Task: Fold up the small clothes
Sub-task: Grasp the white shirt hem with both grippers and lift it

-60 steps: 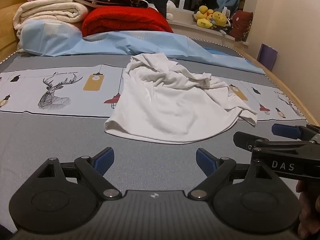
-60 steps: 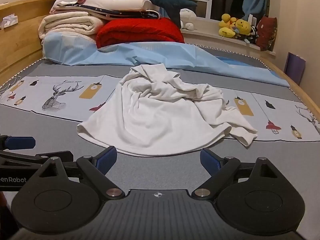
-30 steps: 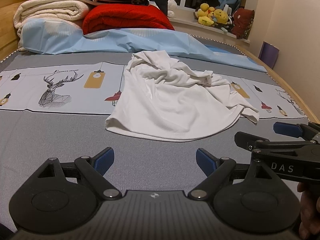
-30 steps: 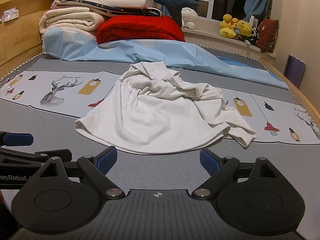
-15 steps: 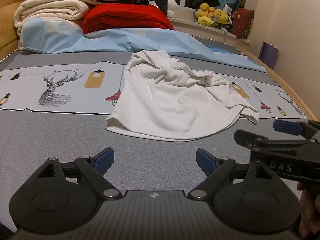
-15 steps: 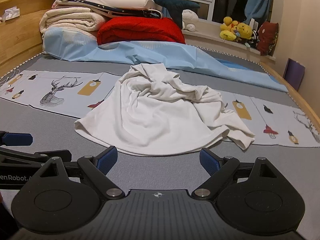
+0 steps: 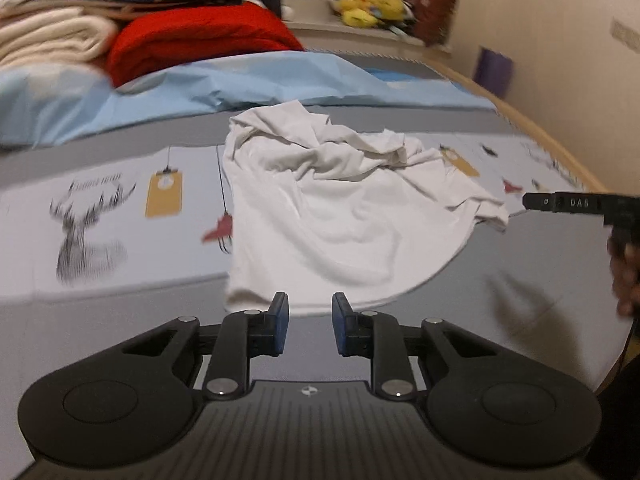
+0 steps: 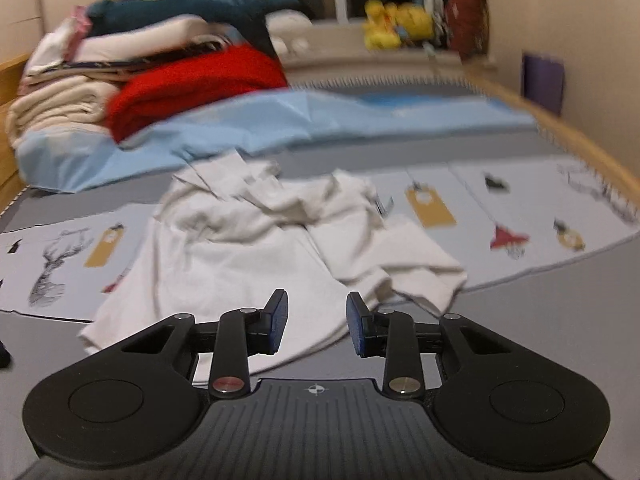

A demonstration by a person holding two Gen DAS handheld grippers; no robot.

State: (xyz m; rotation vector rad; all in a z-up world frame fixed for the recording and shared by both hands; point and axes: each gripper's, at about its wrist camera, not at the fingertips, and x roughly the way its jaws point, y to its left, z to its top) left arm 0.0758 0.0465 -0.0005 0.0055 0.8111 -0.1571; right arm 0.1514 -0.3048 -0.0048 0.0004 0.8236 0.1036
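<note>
A crumpled white garment [image 7: 340, 208] lies on the grey bed cover [image 7: 120, 320]; it also shows in the right wrist view [image 8: 256, 248]. My left gripper [image 7: 310, 320] hovers just before the garment's near hem, its jaws partly closed with a gap and nothing between them. My right gripper [image 8: 316, 320] is over the garment's near right edge, jaws narrowed but apart and empty. The right gripper's black finger [image 7: 568, 202] shows in the left wrist view, by the garment's right corner [image 7: 492, 212].
A light blue sheet [image 7: 240, 84] lies behind the garment. Folded cream blankets [image 7: 48, 40] and a red quilt [image 7: 200, 40] are stacked at the back left. Yellow plush toys [image 8: 396, 24] sit on the window ledge. The bed's wooden rail [image 8: 580, 144] runs along the right.
Both grippers have moved forward to the garment and their jaws have narrowed from wide open. The right gripper has moved to the garment's right side. Both views are motion-blurred now.
</note>
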